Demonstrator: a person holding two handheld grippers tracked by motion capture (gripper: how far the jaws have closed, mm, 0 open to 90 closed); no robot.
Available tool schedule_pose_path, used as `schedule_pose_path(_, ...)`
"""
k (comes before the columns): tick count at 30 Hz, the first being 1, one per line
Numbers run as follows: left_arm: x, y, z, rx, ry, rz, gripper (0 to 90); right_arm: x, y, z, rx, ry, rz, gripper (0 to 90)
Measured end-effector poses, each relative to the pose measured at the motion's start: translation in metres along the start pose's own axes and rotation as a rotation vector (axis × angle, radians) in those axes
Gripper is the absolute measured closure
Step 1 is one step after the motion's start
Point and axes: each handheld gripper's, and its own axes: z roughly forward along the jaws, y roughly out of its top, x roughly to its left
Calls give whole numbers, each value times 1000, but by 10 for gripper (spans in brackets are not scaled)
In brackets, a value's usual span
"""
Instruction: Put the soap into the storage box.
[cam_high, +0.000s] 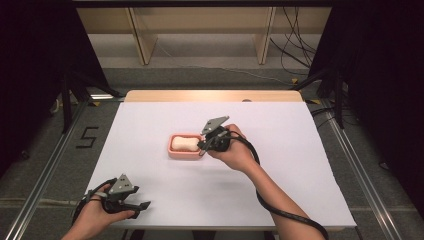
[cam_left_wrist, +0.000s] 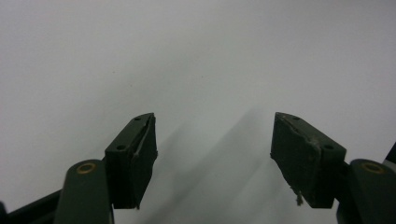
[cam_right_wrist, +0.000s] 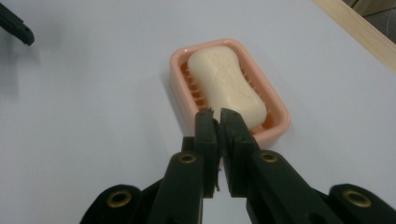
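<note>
Soap dish (cam_high: 176, 152): pink, sitting near the middle of our white table (cam_high: 300, 165), well apart from every edge.
Soap (cam_right_wrist: 229, 84): pale bar lying lengthwise in the dish on its ridges, filling most of it.
Left gripper (cam_high: 142, 206): we hold it low at the near left corner of the table, jaws spread wide over bare white surface, nothing between them.
Right gripper (cam_right_wrist: 219, 116): hovering just at the near end of the dish, jaws pinched together with nothing between them; the tips sit over the soap's end and the dish rim, though we can't tell whether they touch.
Step in hand: we judge this as the approach to the soap or dish, with the grip not yet made.
Next move: the closed jaws would have to reopen wide enough to straddle the bar or the rim before anything can be lifted.
Surroundings: wooden strip (cam_high: 210, 95) at the far edge, cables and shelf legs on the floor beyond.
In the way: nothing crowds the dish; only the raised rim hampers a sideways pinch on the soap.
</note>
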Motion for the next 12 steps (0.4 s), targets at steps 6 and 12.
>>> schedule_pose_path(6,0,0,0,-1,7,14,311,11,-34,-24,-11,-19,26,814)
schedule_pose_path(12,-1,0,1,-3,5,-3,312,21,-59,-39,-1,-37,38,776)
